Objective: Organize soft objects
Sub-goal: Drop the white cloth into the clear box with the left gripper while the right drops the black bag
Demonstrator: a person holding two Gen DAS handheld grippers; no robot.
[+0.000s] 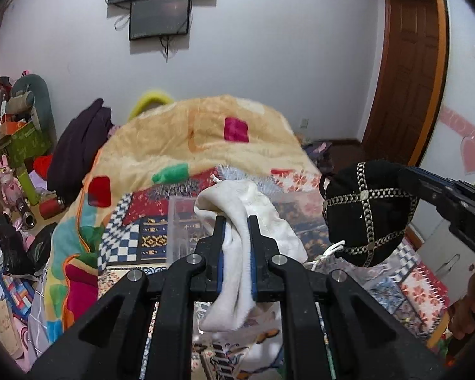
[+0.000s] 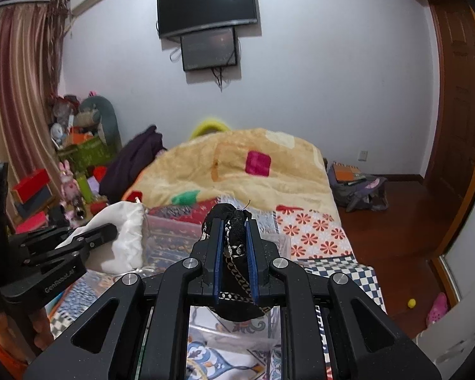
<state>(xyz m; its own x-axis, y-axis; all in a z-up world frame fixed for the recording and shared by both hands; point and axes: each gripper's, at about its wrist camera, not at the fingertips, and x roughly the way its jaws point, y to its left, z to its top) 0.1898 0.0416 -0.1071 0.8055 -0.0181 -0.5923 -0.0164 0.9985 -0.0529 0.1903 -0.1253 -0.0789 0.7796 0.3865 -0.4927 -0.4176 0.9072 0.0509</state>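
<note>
A white drawstring pouch [image 1: 237, 218] hangs pinched in the left gripper [image 1: 236, 221], held up over the bed [image 2: 313, 237]. Just to its right, a black pouch with gold braid [image 1: 369, 212] is clamped in the right gripper [image 2: 234, 224]. A clear plastic box [image 1: 180, 221] sits on the patterned bedspread beneath them, before a heaped yellow blanket [image 1: 180, 145].

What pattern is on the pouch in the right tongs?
Black pouch crossed by a gold chain-like grid with small studs; clearest in the left wrist view.

Matte black left gripper [image 1: 236, 221] with blue pads, silver screws.
</note>
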